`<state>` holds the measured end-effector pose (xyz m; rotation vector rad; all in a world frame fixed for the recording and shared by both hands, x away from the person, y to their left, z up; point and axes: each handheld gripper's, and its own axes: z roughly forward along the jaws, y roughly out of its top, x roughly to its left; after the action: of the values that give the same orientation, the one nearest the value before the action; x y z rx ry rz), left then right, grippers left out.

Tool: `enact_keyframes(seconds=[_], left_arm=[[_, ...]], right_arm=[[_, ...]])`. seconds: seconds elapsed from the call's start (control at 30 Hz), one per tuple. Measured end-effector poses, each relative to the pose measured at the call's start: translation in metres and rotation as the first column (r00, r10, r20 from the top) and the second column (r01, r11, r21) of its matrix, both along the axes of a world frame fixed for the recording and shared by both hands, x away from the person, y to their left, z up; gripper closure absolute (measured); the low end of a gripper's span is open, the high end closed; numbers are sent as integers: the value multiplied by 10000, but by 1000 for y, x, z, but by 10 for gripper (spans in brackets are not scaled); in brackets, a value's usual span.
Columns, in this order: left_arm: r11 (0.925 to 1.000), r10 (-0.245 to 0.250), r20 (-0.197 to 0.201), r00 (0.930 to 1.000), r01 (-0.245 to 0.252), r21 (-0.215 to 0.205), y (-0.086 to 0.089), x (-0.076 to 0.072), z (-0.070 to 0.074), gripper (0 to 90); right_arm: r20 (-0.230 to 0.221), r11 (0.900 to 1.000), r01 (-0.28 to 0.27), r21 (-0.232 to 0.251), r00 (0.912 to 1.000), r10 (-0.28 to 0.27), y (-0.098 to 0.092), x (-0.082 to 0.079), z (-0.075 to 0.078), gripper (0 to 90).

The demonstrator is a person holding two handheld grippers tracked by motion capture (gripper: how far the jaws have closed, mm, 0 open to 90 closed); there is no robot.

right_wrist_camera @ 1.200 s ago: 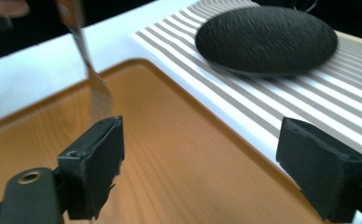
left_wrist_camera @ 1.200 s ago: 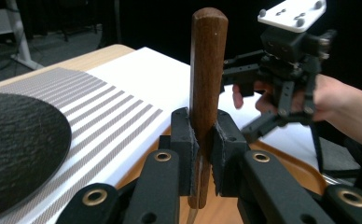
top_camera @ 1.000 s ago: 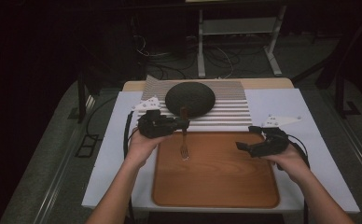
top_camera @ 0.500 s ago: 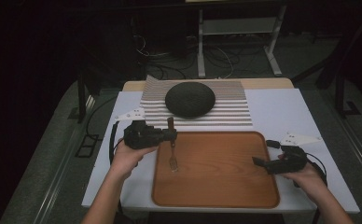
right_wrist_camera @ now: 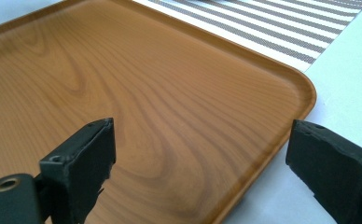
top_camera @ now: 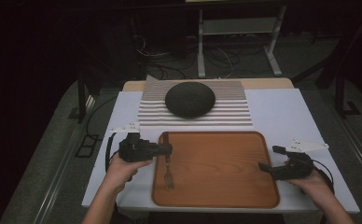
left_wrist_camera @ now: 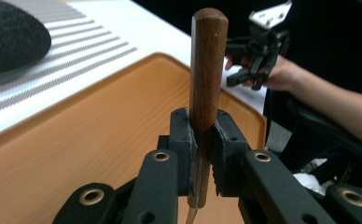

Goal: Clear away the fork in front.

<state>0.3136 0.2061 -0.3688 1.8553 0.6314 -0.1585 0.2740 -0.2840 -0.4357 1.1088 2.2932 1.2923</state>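
A fork with a brown wooden handle (top_camera: 168, 172) hangs over the left part of the wooden tray (top_camera: 216, 163), tines toward me. My left gripper (top_camera: 166, 149) is shut on that handle (left_wrist_camera: 208, 60), which rises upright between the jaws of the left gripper (left_wrist_camera: 205, 135). My right gripper (top_camera: 270, 158) is held just past the tray's right rim. In the right gripper view its jaws stand wide apart with nothing between them, so the right gripper (right_wrist_camera: 207, 154) is open over the tray's corner (right_wrist_camera: 146, 93).
A dark, round domed object (top_camera: 190, 99) rests on a striped mat (top_camera: 235, 114) behind the tray. A white cover (top_camera: 286, 112) spreads over the table. The other hand and its gripper (left_wrist_camera: 258, 51) show far off in the left gripper view. Dark floor, cables and a stand lie beyond.
My left gripper has carried the fork from the tray's middle to its left side and nearer to me. My right gripper has drawn back to the near right, past the tray's rim.
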Motion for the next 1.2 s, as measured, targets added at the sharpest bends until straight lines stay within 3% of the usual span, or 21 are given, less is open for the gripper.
enact_keyframes(seconds=[0.1,0.23,0.47,0.67,0.83,1.13,1.2], left_arm=[[10000,-12,112,9999,12,-22,-2,2,-2,796],[9994,187,379,9991,-198,280,-5,7,-8,761],[9964,384,209,9990,-399,744,-17,20,-25,733],[9908,523,-440,9977,-464,1273,-27,33,-46,717],[9824,377,-1064,9936,-174,1858,-39,38,-64,702],[9662,502,-1261,9907,-162,2574,-42,40,-77,671],[9656,576,-1266,9903,-231,2590,-41,41,-78,650]], right_arm=[[53,9998,-43,-168,10000,44,1,0,0,82],[66,9996,-53,-263,10000,55,2,0,0,82],[97,9994,-16,-345,10000,19,2,1,-1,82],[70,9993,17,-379,10000,-14,2,2,-1,82],[83,9990,5,-456,10000,-1,3,3,-2,82],[95,9987,-5,-502,10000,10,4,3,-2,83],[94,9986,-17,-524,10000,22,4,3,-2,84]])
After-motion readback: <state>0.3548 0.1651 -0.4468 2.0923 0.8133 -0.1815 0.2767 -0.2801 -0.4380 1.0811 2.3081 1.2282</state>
